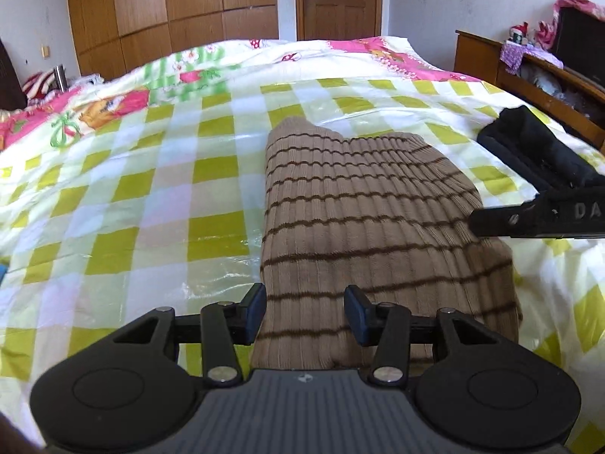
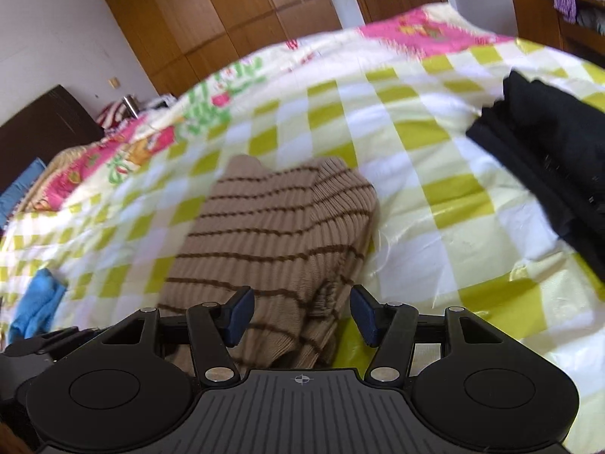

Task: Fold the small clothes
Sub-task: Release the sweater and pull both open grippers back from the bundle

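L gripper [image 1: 305,312]: jaws apart, nothing pinched; the sweater [image 1: 363,219] lies under and between the pads, its near left edge by the left pad. R gripper [image 2: 300,314]: jaws wide apart, over the sweater's near right corner, no grip. Sweater is tan w/ brown stripes, folded, flat on the checked sheet [image 1: 124,204], running toward 12 o'clock. Black cloth [image 2: 548,151] at 2 o'clock, apart from it. Blue cloth [image 2: 36,306] at 9 o'clock in R view.
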Demonstrator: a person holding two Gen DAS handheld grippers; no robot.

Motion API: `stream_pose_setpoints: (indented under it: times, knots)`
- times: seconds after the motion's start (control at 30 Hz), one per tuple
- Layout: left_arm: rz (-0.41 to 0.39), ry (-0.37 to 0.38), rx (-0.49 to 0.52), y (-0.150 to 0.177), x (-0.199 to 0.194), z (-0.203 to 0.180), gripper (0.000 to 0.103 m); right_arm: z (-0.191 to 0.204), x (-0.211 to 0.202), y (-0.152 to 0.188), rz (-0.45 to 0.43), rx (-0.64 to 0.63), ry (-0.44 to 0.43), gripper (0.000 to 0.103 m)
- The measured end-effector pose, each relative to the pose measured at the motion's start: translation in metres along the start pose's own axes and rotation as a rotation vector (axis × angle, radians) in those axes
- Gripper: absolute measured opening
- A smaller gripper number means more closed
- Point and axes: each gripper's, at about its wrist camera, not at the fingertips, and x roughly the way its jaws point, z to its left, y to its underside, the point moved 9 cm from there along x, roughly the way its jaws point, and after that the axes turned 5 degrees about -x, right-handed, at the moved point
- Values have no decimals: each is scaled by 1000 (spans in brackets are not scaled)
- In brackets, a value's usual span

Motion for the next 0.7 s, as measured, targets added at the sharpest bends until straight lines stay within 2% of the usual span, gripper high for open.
stream_pose_setpoints:
  times: [0.13,0.2,0.53,0.7]
  knots:
    - [58,-22,48,14,13,-7,60,-2,19,27,106,-4,29,56]
    - [57,-34,46,18,12,-5,60,-1,16,32,101,7,29,56]
    - [11,4,7,19,-19,-9,61,11,-14,32,39,18,-11,56]
    - [6,-4,-3,26,-25,-8,62,17,-18,45,51,6,5,56]
